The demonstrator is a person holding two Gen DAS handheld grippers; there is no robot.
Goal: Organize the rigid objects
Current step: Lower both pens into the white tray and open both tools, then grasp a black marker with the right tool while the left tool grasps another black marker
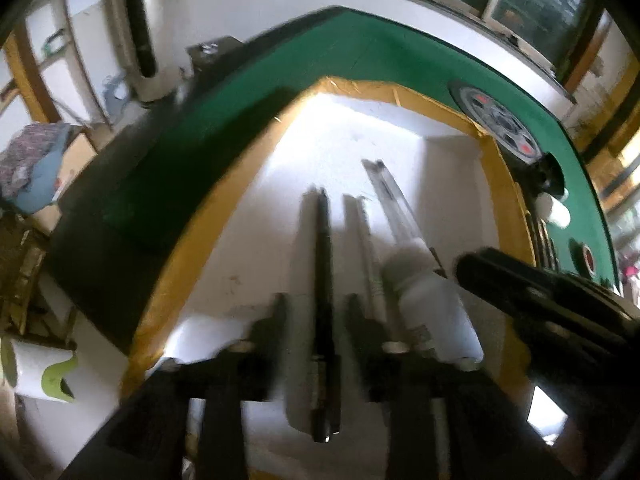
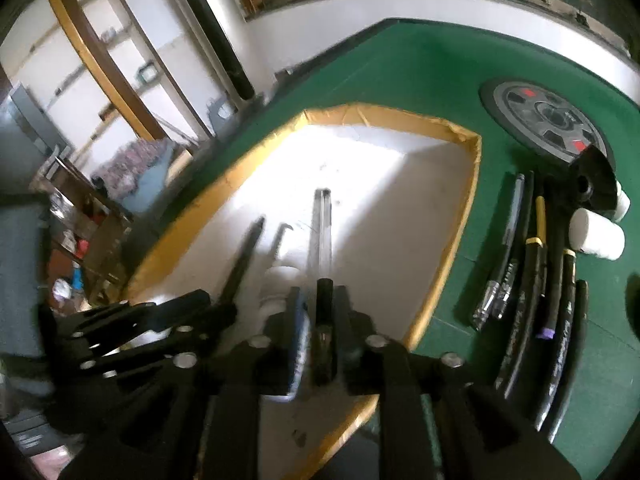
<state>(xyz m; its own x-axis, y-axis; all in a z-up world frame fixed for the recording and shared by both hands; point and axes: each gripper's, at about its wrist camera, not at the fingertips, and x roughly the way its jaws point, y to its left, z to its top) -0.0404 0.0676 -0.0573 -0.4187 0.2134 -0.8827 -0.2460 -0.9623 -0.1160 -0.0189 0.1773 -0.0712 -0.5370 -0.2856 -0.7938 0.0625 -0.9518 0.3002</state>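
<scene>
A white tray with a yellow taped rim (image 1: 400, 94) (image 2: 380, 114) sits on the green table. In it lie a black pen (image 1: 323, 248) (image 2: 244, 260), a thin white pen (image 1: 370, 256), a clear pen with a black cap (image 1: 394, 204) (image 2: 322, 232) and a white bottle (image 1: 432, 304) (image 2: 280, 280). My left gripper (image 1: 316, 312) (image 2: 216, 308) is open, its fingers either side of the black pen with a gap on both sides. My right gripper (image 2: 320, 320) (image 1: 480, 272) is open around the clear pen's capped end, which rests on the tray floor.
Several dark pens (image 2: 532, 280) lie side by side on the green table (image 2: 400, 64), right of the tray. Beyond them lie a white bottle on its side (image 2: 596, 236) and a round black disc with red marks (image 2: 548, 120) (image 1: 496, 120). Clutter fills the floor at left.
</scene>
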